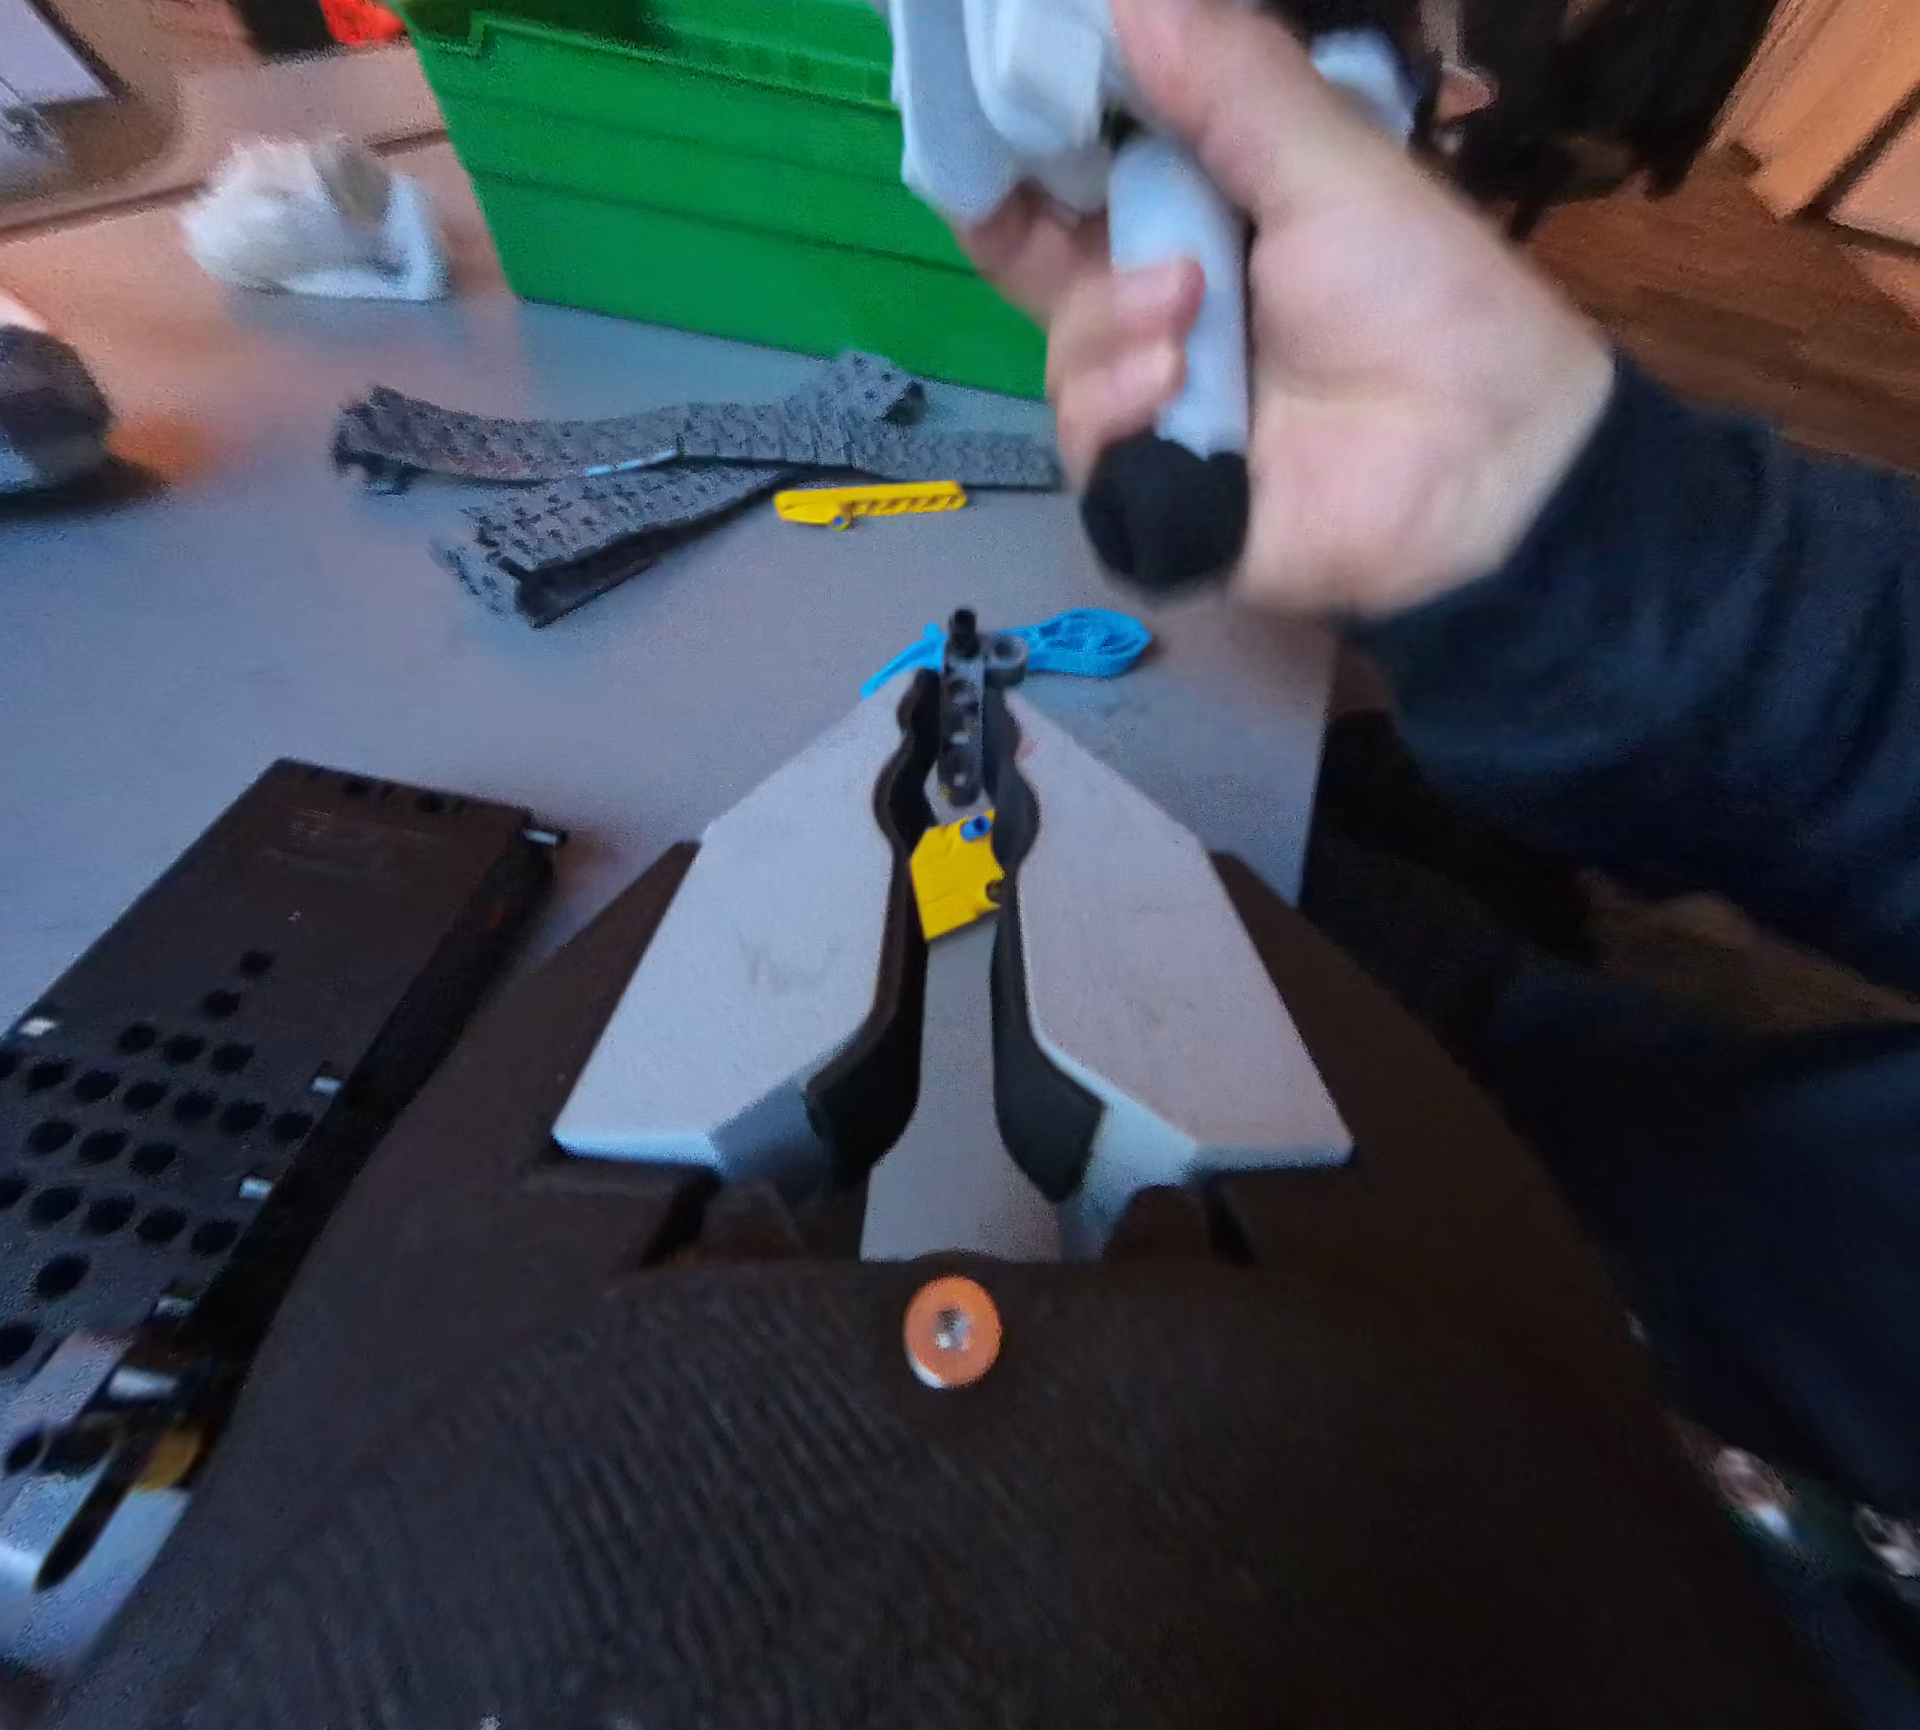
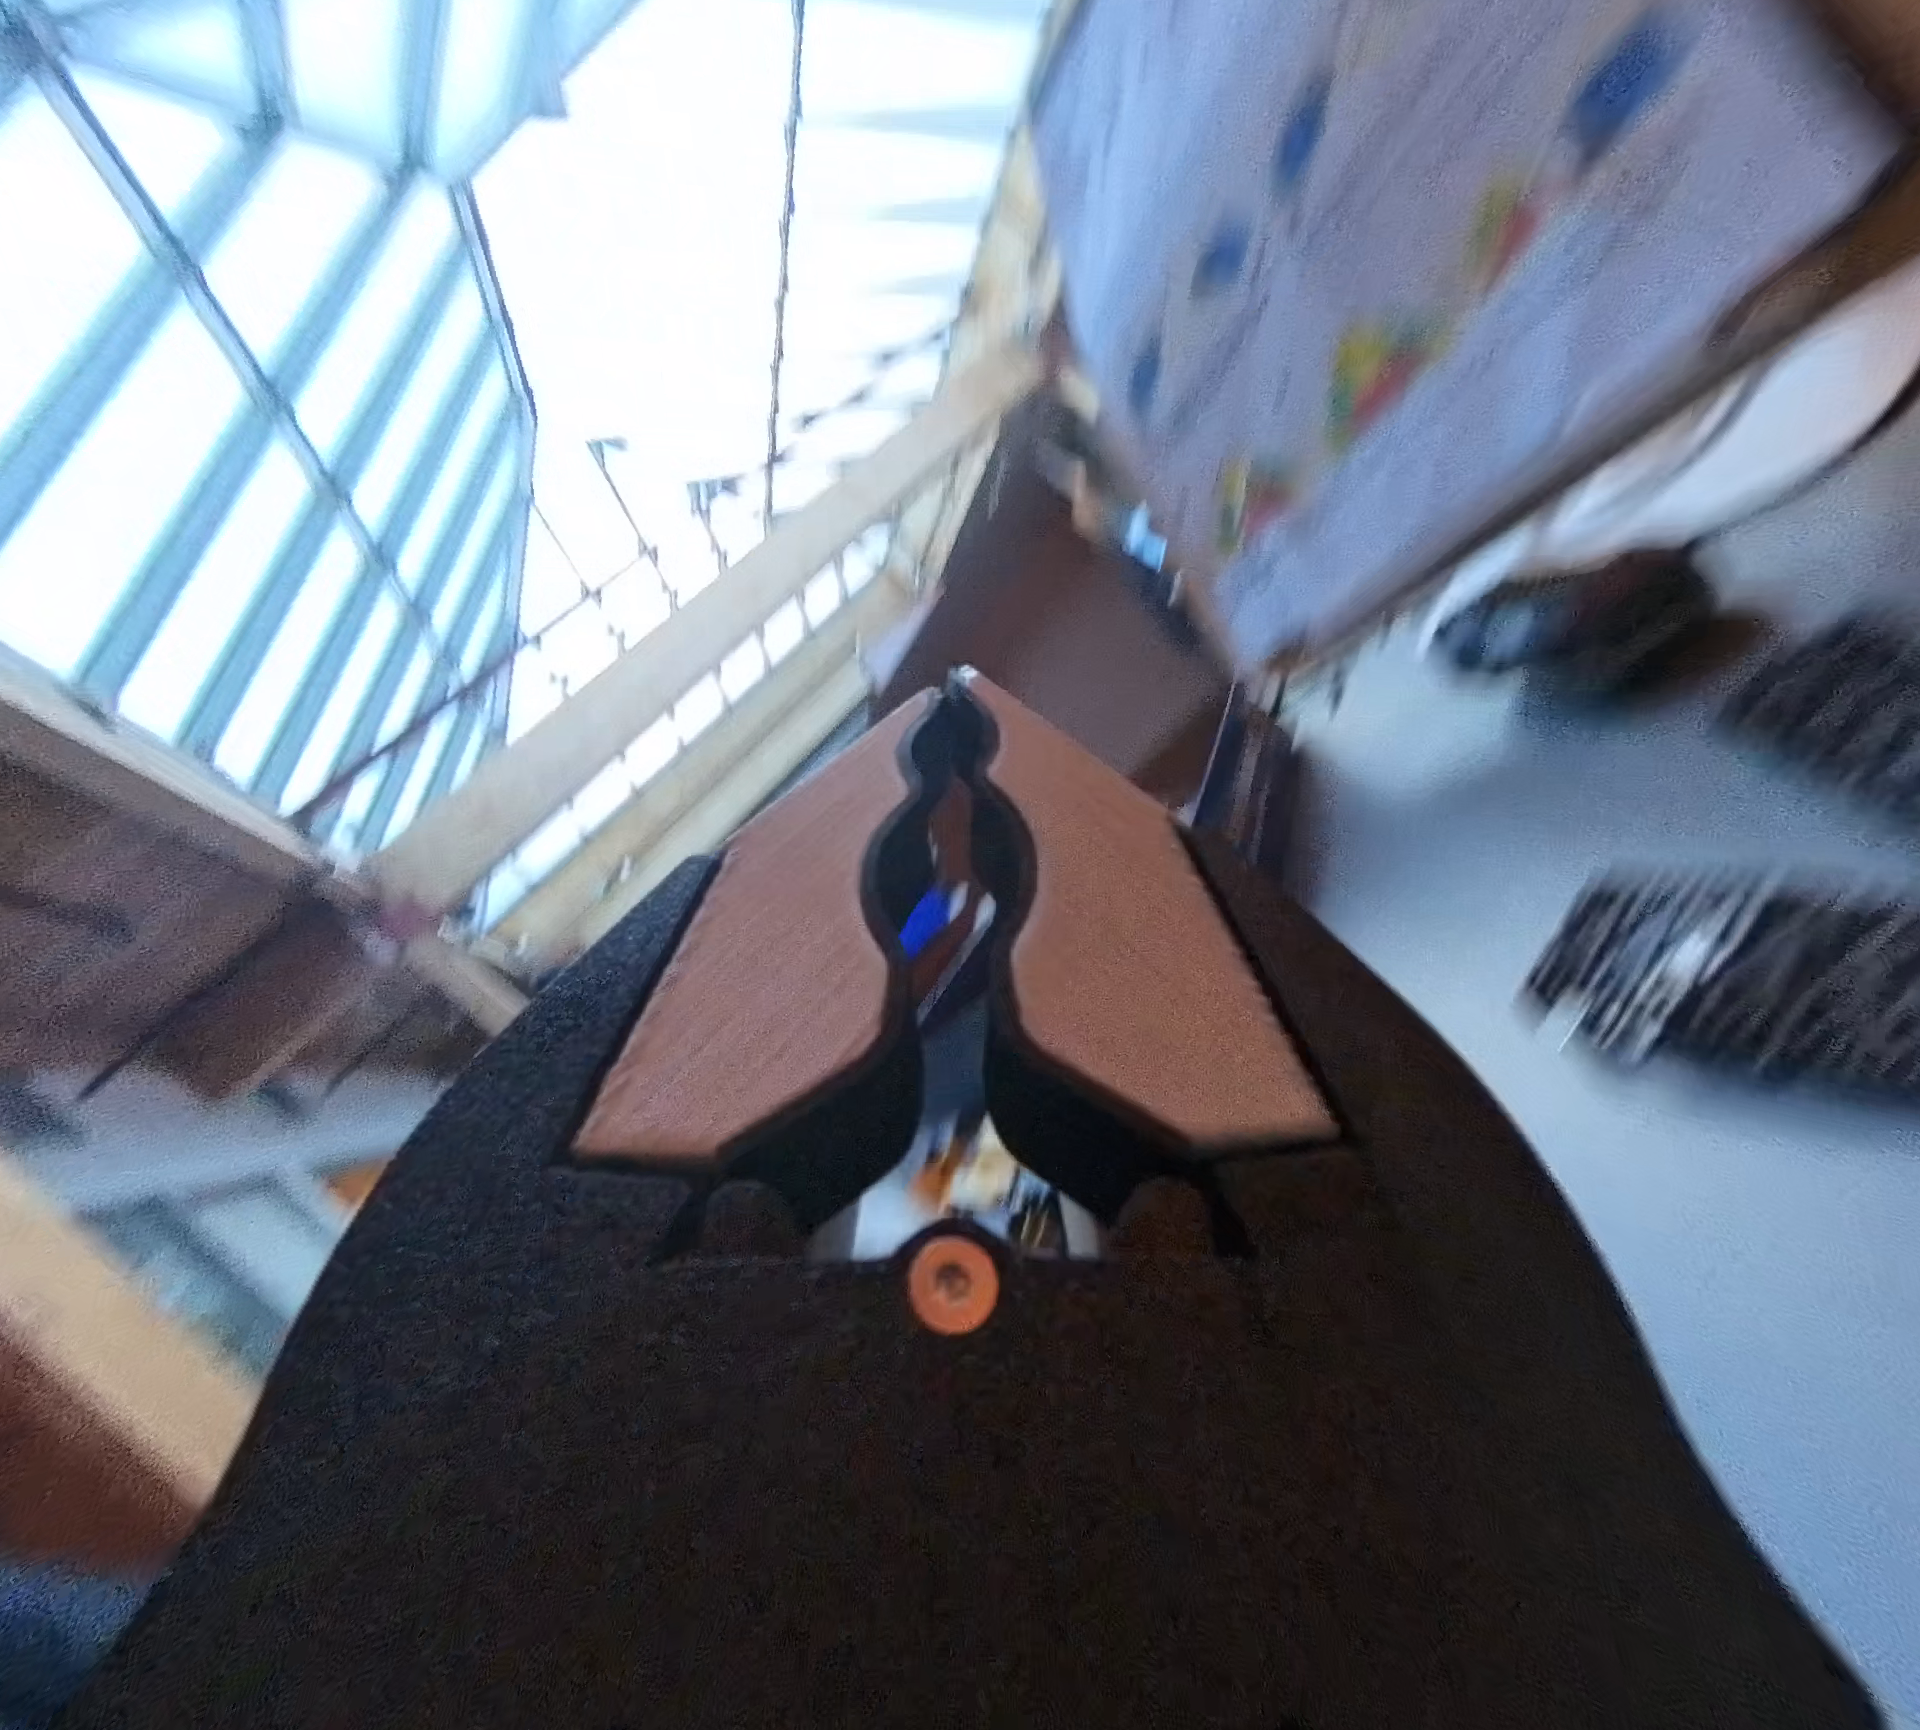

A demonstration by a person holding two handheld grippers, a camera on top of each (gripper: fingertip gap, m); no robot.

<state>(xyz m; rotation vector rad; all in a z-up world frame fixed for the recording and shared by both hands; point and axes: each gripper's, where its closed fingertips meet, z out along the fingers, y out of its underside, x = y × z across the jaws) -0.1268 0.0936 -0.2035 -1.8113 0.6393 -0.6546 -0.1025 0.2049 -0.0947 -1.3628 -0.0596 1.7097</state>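
My left gripper (image 1: 961, 693) is shut on a dark grey holed beam (image 1: 962, 730) that stands up between its grey fingers. A yellow piece (image 1: 954, 880) with a blue pin hangs from the beam's lower end, inside the jaws. A blue plastic piece (image 1: 1081, 641) lies on the grey table (image 1: 312, 641) just beyond the tips. A hand (image 1: 1351, 330) holds the right gripper's handle (image 1: 1184, 309) above and to the right. My right gripper (image 2: 956, 698) has orange fingers closed tip to tip. It points up at the windows, away from the table. The view is blurred.
Grey track strips (image 1: 665, 454) and a yellow piece (image 1: 873, 501) lie mid-table before a green bin (image 1: 707, 153). A black perforated plate (image 1: 208, 1057) lies at the near left, with a white crumpled thing (image 1: 312, 226) beyond. In the right wrist view are a picture board (image 2: 1455, 174) and dark tracks (image 2: 1714, 984). Across from one pair of fingers to the other is roughly 15 cm. Left tips and right tips are each some 20 cm from the yellow piece (image 1: 873, 501).
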